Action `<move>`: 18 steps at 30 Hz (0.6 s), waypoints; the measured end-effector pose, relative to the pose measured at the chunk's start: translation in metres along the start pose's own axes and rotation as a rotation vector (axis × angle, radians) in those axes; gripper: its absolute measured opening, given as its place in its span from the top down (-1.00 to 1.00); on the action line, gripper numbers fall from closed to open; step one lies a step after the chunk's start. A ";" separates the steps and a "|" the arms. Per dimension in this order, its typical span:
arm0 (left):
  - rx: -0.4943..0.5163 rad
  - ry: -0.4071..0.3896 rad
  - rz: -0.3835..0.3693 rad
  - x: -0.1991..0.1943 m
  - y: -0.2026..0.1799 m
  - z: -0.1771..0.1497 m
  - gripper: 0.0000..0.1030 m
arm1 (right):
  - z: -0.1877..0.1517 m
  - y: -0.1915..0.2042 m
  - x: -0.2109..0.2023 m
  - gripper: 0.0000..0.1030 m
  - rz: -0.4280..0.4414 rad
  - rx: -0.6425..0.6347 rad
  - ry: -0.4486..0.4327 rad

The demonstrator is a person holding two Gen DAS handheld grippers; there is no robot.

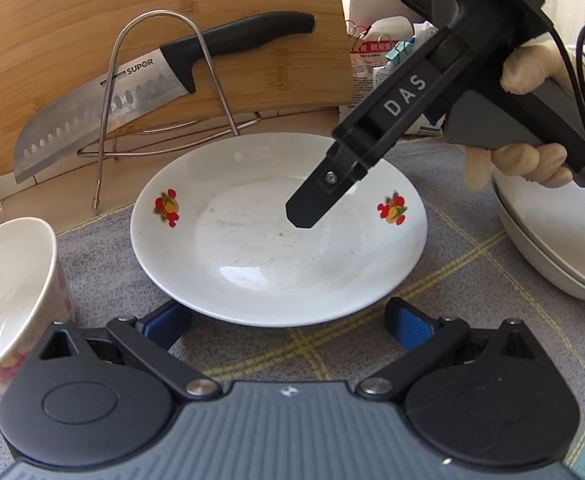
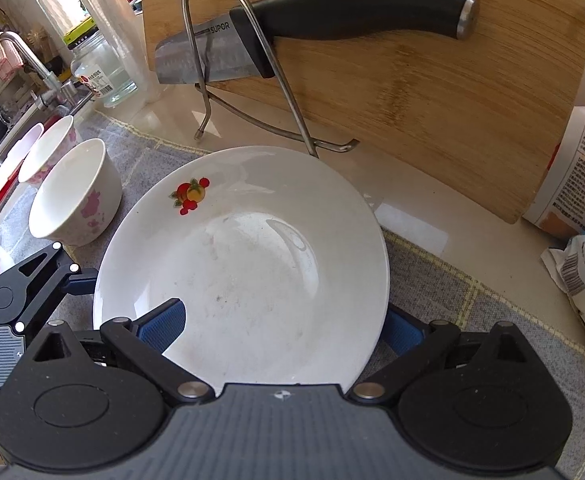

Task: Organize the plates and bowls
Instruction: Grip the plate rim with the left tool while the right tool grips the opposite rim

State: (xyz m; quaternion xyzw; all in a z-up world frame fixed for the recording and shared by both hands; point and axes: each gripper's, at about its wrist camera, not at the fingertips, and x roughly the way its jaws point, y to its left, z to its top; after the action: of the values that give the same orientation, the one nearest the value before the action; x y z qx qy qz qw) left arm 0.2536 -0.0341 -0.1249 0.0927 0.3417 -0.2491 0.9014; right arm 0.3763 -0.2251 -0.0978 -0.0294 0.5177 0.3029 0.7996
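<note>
Your right gripper (image 2: 280,330) is spreading its fingers wide astride the fruit-patterned plate (image 2: 252,256) lying on the grey checked cloth (image 2: 472,300); your left gripper (image 1: 288,320) is gaping empty just beside the plate's near rim.

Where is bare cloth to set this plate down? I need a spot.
Free: grey checked cloth between white fruit-print plate and left gripper. Crowded: pink-flowered bowl left, beige stacked dishes right, bamboo cutting board behind.
</note>
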 end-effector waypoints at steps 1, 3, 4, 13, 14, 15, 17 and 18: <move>0.000 -0.002 -0.001 0.000 0.000 0.000 -0.99 | 0.001 0.000 0.001 -1.00 0.005 -0.003 0.000; 0.001 -0.006 -0.003 0.000 0.000 -0.001 -0.99 | 0.004 -0.001 0.002 -1.00 0.013 -0.012 0.002; 0.004 -0.007 -0.004 0.000 0.000 -0.001 -0.99 | 0.005 -0.001 0.003 -1.00 0.018 -0.012 0.002; 0.002 -0.019 -0.001 -0.002 0.001 -0.004 -0.99 | 0.019 -0.006 0.009 -1.00 0.048 -0.023 -0.004; 0.001 -0.020 -0.001 -0.002 0.001 -0.004 -0.99 | 0.020 -0.006 0.009 -1.00 0.050 -0.023 -0.005; 0.002 -0.022 0.000 -0.003 0.000 -0.005 -0.99 | 0.023 -0.005 0.011 -1.00 0.055 -0.026 -0.007; 0.002 -0.026 0.000 -0.004 -0.001 -0.006 -0.99 | 0.026 -0.005 0.013 -1.00 0.060 -0.028 -0.010; 0.002 -0.026 0.000 -0.005 -0.001 -0.006 -0.99 | 0.027 -0.006 0.014 -1.00 0.064 -0.028 -0.013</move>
State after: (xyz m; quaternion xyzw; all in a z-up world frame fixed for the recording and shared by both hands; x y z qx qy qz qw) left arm 0.2465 -0.0310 -0.1266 0.0905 0.3295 -0.2507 0.9058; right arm 0.4050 -0.2137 -0.0985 -0.0222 0.5090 0.3357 0.7923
